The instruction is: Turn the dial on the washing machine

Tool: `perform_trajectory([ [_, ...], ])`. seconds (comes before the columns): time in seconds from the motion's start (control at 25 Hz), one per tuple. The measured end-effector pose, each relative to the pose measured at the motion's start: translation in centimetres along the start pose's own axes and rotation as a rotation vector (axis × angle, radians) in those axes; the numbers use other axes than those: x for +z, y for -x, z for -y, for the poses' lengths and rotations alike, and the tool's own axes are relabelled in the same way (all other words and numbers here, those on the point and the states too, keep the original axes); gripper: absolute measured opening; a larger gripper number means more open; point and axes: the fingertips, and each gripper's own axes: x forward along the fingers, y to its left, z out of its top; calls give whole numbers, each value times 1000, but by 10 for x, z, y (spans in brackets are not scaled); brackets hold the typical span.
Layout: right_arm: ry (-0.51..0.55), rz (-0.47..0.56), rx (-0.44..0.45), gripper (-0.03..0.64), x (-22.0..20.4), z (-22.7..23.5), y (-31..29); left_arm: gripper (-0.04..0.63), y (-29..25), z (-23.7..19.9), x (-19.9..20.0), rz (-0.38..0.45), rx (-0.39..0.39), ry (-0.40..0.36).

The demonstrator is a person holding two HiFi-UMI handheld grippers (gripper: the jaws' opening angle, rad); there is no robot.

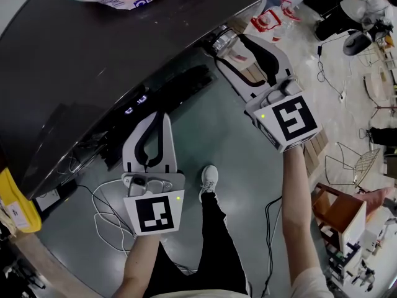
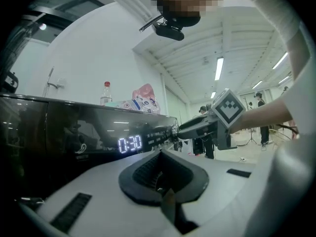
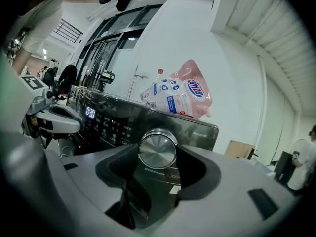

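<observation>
The dark washing machine [image 1: 93,42] fills the upper left of the head view. Its round silver dial [image 3: 157,150] sits on the front panel, and the head view shows the dial [image 1: 224,39] at the panel's right end. My right gripper [image 1: 231,43] is up against it, open, with a finger on each side of the dial; the right gripper [image 3: 158,157] frames it in its own view. My left gripper [image 1: 159,115] hangs lower, in front of the lit display [image 2: 130,143] that reads 0:30. The left gripper [image 2: 160,154] has its tips together and holds nothing.
A pink and white detergent pouch [image 3: 180,97] and a bottle [image 2: 105,94] lie on the machine's top. White cables [image 1: 105,222] trail over the floor below the left gripper. The person's leg and shoe [image 1: 209,179] stand between the arms. A wooden box [image 1: 341,213] sits at the right.
</observation>
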Motion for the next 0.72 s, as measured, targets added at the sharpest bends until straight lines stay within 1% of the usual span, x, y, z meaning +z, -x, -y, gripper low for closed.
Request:
perform_trajectory([
  [0.12,-96,10,0,244,-2,2,-1,-2,-1,-2,0,3,4,10],
  [0.52,-536,63,13,240,-9,10,2,-2,1,-2,2,9,12,31],
  [0.72,-669,80,15,238,-11,11,3,-2,-1,0,5,21,12,38],
])
